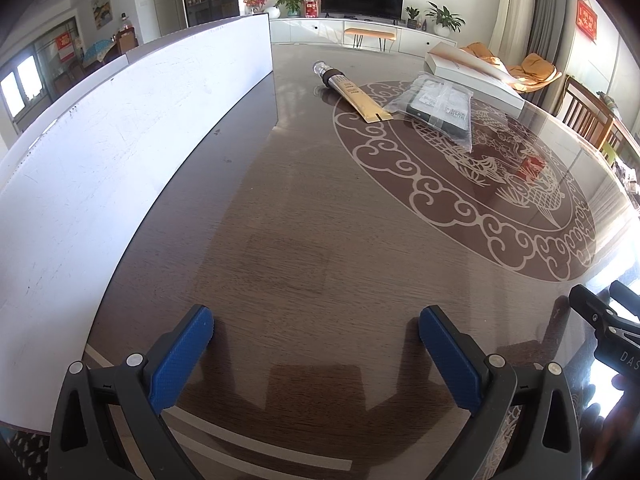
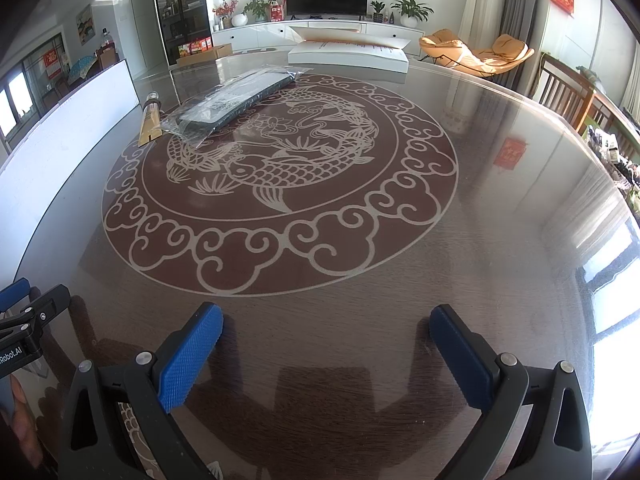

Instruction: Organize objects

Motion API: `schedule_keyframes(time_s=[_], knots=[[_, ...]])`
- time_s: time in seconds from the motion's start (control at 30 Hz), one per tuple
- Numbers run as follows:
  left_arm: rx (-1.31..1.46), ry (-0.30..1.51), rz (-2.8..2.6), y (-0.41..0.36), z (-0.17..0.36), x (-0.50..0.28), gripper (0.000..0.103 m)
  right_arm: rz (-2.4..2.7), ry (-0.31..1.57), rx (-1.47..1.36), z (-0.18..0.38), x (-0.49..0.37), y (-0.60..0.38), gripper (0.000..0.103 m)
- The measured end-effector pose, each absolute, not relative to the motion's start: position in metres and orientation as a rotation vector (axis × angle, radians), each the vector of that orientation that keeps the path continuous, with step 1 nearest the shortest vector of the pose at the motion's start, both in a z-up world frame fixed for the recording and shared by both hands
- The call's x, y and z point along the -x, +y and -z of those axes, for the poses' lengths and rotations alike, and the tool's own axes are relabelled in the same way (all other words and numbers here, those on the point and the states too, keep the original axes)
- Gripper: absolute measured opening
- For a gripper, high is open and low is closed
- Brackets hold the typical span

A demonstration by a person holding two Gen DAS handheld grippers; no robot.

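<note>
A gold tube with a clear cap [image 1: 349, 90] [image 2: 151, 117] lies on the far part of the round glass-topped table [image 1: 300, 220] [image 2: 480, 220]. Beside it lies a dark flat item in a clear plastic bag [image 1: 438, 106] [image 2: 232, 102]. Behind them is a flat white box [image 1: 472, 74] [image 2: 348, 54]. My left gripper [image 1: 316, 322] is open and empty above the near table edge. My right gripper [image 2: 326, 320] is open and empty, to the right of the left one. Each gripper shows at the edge of the other's view.
A long white board [image 1: 120, 140] [image 2: 64, 140] stands upright along the table's left side. The table has a carved fish medallion [image 2: 280, 168]. Wooden chairs [image 2: 568, 92] stand at the right. A TV cabinet and plants are in the room behind.
</note>
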State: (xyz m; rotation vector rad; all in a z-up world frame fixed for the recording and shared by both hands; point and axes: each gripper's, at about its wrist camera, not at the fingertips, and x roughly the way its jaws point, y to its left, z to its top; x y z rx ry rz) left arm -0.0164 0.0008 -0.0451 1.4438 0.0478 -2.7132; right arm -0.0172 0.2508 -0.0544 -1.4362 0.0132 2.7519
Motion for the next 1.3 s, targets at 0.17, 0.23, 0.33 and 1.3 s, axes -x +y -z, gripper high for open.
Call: schedule_keyframes(time_s=[0.17,0.23,0.33,1.3], knots=[[-1.416,0.092,2.67,-0.009,0.044,0.017,0.103,-2.752,0.013,1.436,0.054,0.017,0.251,0.103],[-1.414,0.092,2.67,-0.009,0.044,0.017,0.103,-2.752,0.015,1.438,0.055,0.018,0.251,0.103],[-1.413,0.092,2.671,-0.009,0.045,0.017,0.103,-2.751,0.017,1.44,0.055,0.019,0.25,0.103],[-1.409,0.096,2.672,-0.008,0.044,0.021,0.103,-2.64,0.377,1.611,0.047,0.292,0.16,0.103]])
